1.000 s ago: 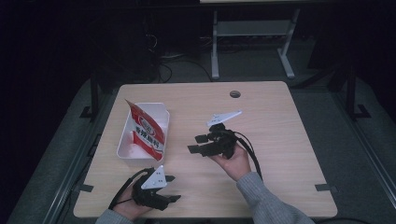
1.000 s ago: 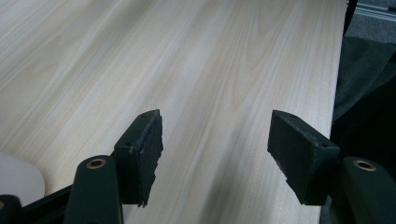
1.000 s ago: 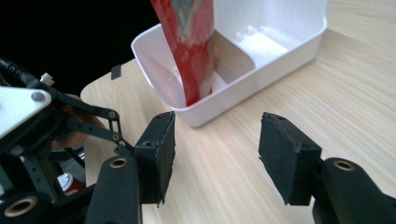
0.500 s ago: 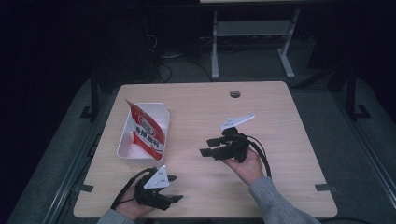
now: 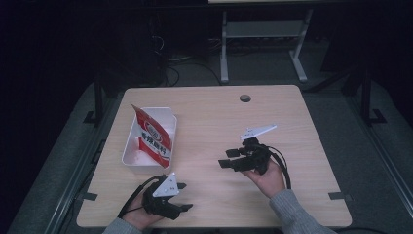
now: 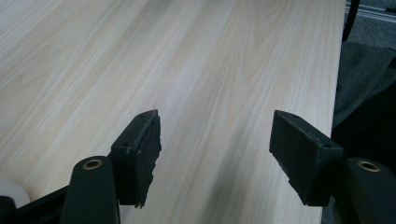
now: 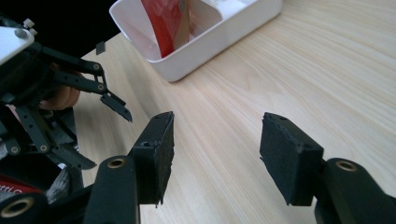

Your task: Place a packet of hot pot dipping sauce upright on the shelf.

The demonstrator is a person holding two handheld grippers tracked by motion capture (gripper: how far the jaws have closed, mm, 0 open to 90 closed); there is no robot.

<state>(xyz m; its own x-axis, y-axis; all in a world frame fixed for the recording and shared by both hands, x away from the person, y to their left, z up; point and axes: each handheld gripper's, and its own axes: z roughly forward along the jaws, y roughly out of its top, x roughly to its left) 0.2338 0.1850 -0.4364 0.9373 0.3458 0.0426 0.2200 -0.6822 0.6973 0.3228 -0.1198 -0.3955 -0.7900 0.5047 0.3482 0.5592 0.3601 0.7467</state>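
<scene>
Red snack bag (image 5: 153,139) upright in white tray (image 5: 132,158), near table's (image 5: 292,126) left edge.

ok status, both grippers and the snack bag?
Left gripper open, empty, low at near table edge. Right gripper open, empty, pointing toward the white tray. Red snack bag upright in tray, untouched. Bare table between, nothing in the way.
</scene>
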